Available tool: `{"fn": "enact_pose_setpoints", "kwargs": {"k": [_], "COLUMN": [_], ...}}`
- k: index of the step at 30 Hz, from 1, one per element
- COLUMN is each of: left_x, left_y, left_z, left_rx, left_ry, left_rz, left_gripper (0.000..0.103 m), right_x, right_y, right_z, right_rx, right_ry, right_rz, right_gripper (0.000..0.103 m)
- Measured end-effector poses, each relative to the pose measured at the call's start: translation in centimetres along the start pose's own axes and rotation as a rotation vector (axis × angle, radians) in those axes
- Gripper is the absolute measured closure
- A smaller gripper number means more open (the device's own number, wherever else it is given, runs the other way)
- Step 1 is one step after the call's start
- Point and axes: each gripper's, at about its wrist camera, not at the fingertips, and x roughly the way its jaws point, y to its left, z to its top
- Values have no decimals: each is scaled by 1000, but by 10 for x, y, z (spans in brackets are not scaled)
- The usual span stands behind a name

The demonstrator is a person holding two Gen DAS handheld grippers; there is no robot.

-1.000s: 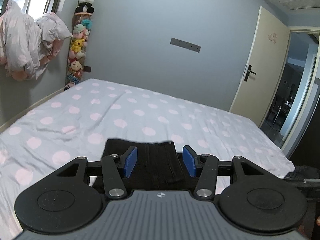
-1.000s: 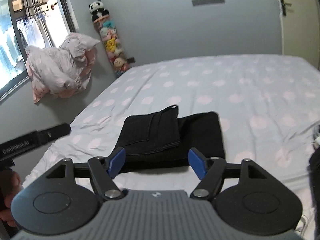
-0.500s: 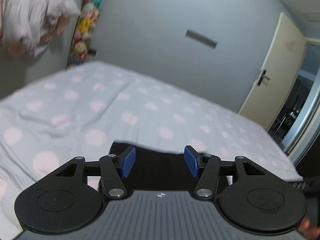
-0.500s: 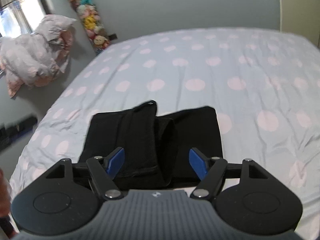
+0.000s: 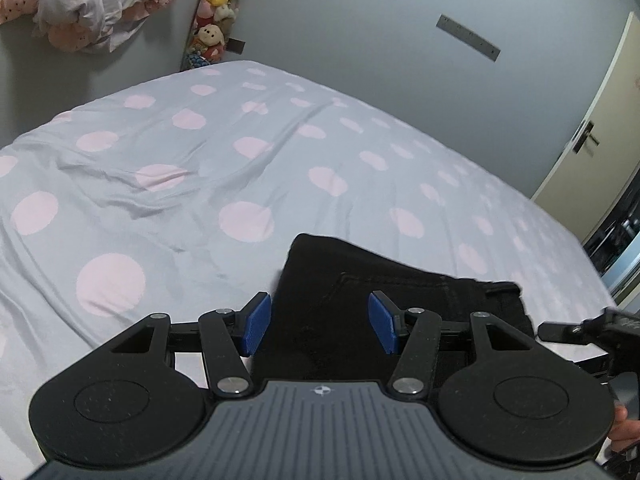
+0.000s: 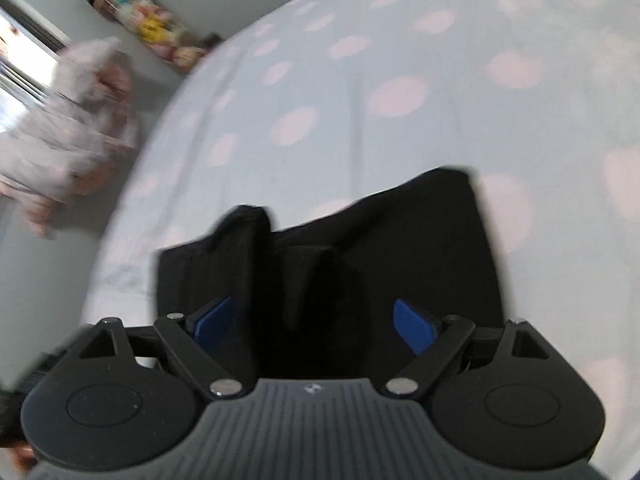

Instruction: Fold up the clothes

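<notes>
Handling: Because the black folded denim trousers (image 5: 404, 292) are thick, seamed cloth stacked in layers, you should expect them to feel fairly heavy and floppy yet hold a crease, and not to slip or break.
Hold: You would do best to take an outer edge or corner where all the layers meet, so the stack moves as one.
Left gripper: Your left gripper (image 5: 318, 324) has its jaws spread wide with nothing between the blue pads.
Right gripper: Your right gripper (image 6: 312, 326) is likewise released, jaws apart and empty.
Trousers: They lie folded on the grey bed sheet with pink dots (image 5: 192, 168), just ahead of and under both pairs of jaws.
Left view: The near left edge of the cloth sits by the left pad.
Right view: A raised fold (image 6: 244, 236) stands ahead of the left pad; this view is blurred.
Stage: They lie folded, fitting either a finished fold or one more to come.
</notes>
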Motion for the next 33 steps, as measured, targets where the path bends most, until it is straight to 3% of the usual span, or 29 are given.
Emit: {"fn": "enact_pose_setpoints", "kwargs": {"k": [1, 5, 9, 11, 14, 17, 21, 25, 30, 33], "left_x": [1, 1, 3, 5, 5, 3, -3, -15, -27, -30], "left_y": [0, 0, -1, 0, 3, 8, 18, 31, 55, 65], "left_z": [0, 0, -1, -1, 0, 1, 5, 10, 15, 15], "left_rx": [2, 14, 23, 20, 12, -3, -44, -78, -143, -168], "left_ry": [3, 9, 17, 24, 28, 15, -3, -43, -83, -88], "left_rz": [3, 16, 22, 23, 20, 25, 26, 26, 39, 32], "left_gripper": [39, 39, 39, 39, 39, 39, 39, 39, 40, 40], "right_x": [6, 29, 43, 46, 51, 48, 32, 8, -11, -17], "right_y": [-1, -4, -31, -31, -29, -23, 12, 63, 161, 219], "right_z": [-2, -9, -11, -14, -18, -21, -16, -7, 10, 15], "right_rx": [-1, -79, 58, 52, 39, 41, -51, -133, -237, -284], "right_ry": [10, 30, 53, 41, 22, 28, 3, -46, -79, -92], "right_rz": [40, -46, 46, 65, 76, 82, 15, -13, -51, -60], "right_gripper": [10, 10, 9, 9, 20, 50, 66, 74, 83, 84]}}
